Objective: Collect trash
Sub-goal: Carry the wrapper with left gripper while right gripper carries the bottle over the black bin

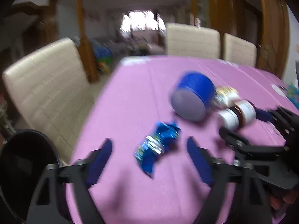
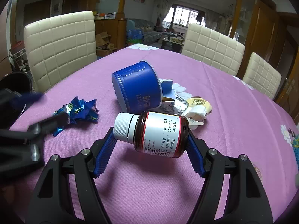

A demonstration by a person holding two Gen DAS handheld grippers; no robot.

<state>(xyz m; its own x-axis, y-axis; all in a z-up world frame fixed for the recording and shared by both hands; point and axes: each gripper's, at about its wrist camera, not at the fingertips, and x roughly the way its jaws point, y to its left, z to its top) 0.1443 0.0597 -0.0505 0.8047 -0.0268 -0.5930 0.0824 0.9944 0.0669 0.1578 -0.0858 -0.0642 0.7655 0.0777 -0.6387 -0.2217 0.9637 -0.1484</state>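
Right gripper (image 2: 150, 145) fingers pinch the pill bottle (image 2: 153, 133) end-to-end, cap at 9 o'clock; round ends could slip. Left gripper (image 1: 149, 149) fingers spread w/ the blue wrapper (image 1: 158, 146) loose between on the tabletop (image 1: 130, 93); could nudge it away.

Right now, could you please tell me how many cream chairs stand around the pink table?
3 are visible: one chair at the table's left side, one at its far right edge, one further right. Others may stand out of view.
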